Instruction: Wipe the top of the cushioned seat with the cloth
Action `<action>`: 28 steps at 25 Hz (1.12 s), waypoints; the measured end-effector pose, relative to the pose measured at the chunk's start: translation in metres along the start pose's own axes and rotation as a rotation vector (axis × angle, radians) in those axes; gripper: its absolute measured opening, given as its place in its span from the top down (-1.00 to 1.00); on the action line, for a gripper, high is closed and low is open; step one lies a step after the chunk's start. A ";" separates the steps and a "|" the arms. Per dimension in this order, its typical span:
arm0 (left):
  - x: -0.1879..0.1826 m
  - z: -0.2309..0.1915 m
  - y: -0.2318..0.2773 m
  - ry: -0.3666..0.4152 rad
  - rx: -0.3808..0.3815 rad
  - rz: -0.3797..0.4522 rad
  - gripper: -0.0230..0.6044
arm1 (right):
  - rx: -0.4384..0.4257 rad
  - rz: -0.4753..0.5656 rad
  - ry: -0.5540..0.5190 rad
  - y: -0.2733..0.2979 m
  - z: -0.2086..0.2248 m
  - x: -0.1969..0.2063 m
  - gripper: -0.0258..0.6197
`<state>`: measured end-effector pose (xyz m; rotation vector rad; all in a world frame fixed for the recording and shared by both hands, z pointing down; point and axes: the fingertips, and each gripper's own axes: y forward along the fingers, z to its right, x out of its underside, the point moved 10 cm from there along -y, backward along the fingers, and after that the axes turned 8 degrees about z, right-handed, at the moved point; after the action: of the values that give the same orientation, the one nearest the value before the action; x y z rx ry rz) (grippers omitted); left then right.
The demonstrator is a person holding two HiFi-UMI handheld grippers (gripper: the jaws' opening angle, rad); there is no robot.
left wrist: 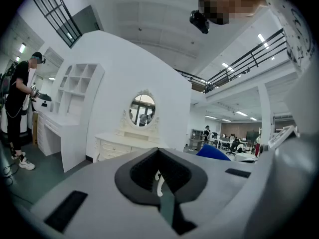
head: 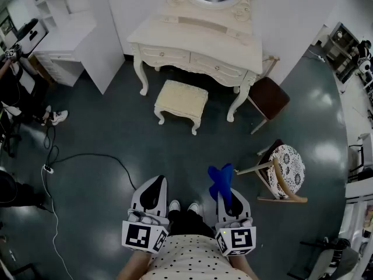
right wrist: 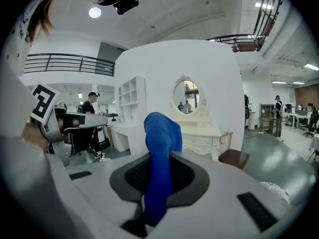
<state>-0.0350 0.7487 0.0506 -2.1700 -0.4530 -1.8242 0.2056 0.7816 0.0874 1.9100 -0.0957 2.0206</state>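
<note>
1. My right claw (head: 226,197) is closed tight on the blue cloth (head: 220,181). The cloth sticks up out of the jaws.
2. In the right gripper view, the cloth (right wrist: 160,148) fills the gap between the dark pads and bends over at its top.
3. My left claw (head: 154,185) holds nothing. In the left gripper view its jaws are pressed together, with only a thin slit between them.
4. The cushioned seat (head: 181,101) is a cream stool with curvy legs. It stands on the dark floor (head: 116,127), just in front of the white desk (head: 198,39) with the round mirror.
5. The seat is well apart from both claws and from the cloth.
6. A brown chair (head: 269,97) stands beside the desk's right leg. A chair with a spotted cushion (head: 288,169) stands near the cloth, on its right.
</note>
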 end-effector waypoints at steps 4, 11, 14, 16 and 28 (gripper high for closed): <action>-0.002 0.001 0.001 0.003 0.004 0.003 0.95 | 0.000 0.005 0.000 0.001 -0.001 -0.002 0.73; -0.004 0.002 0.000 0.007 0.004 0.013 0.95 | -0.010 0.013 -0.008 0.001 0.000 -0.005 0.73; -0.004 0.002 -0.003 0.010 0.002 0.016 0.95 | -0.009 0.015 -0.010 -0.002 -0.001 -0.004 0.73; -0.005 0.003 -0.004 0.012 0.003 0.018 0.95 | -0.010 0.019 -0.010 -0.003 -0.001 -0.003 0.73; 0.005 0.016 -0.008 0.018 -0.028 0.038 0.95 | -0.025 0.037 0.051 -0.011 0.016 0.006 0.73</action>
<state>-0.0227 0.7626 0.0527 -2.1629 -0.3818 -1.8389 0.2237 0.7881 0.0923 1.8527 -0.1438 2.0807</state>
